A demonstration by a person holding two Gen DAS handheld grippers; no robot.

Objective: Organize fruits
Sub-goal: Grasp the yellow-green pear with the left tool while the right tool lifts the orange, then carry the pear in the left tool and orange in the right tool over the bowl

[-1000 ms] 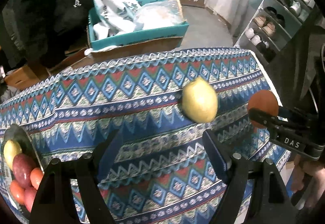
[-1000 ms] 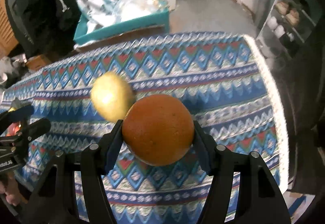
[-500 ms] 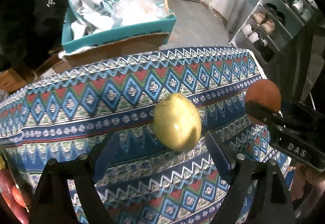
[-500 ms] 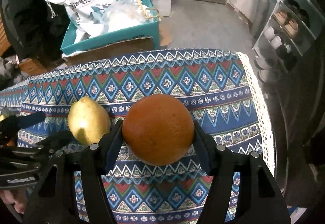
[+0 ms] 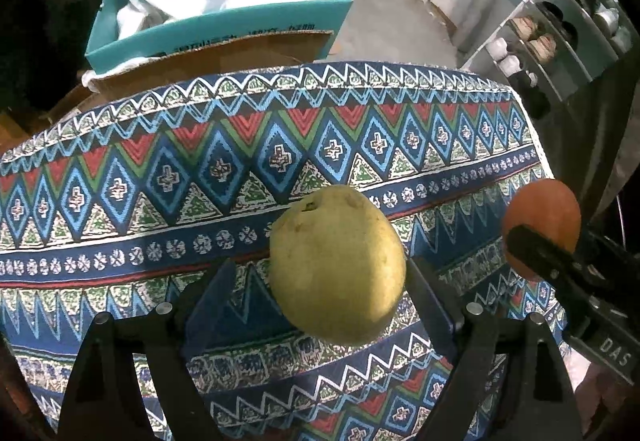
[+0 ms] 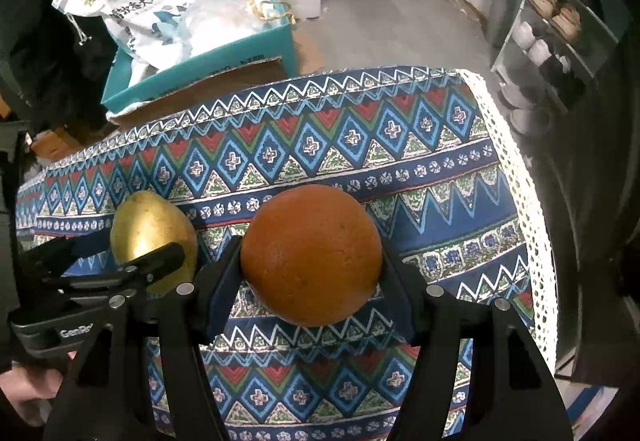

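The left gripper (image 5: 320,289) has come down and in over the patterned cloth within the last second — the yellow-green pear-shaped fruit (image 5: 338,265), which sat well ahead of its fingers a moment ago, now lies between them. The black fingers stand wide. The right-hand pad looks to be at the fruit's skin and the left-hand pad is clearly apart from it, so the fruit is bracketed, not gripped, and it rests on the blue, red and green zigzag tablecloth (image 5: 168,177).

Just beside it, the right gripper (image 6: 310,261) has barely shifted; its fingers hold the round orange fruit (image 6: 311,254) by both flanks, above the cloth, as they did a second ago.

For the task, this reads as one fruit in hand and the second about to be taken — closing the left fingers should be the next step, and the off-centre fruit may roll toward the open side as they close.

Farther off, beyond the table's edge, stands a teal cardboard box (image 6: 208,61) holding a white printed sack (image 6: 132,13).
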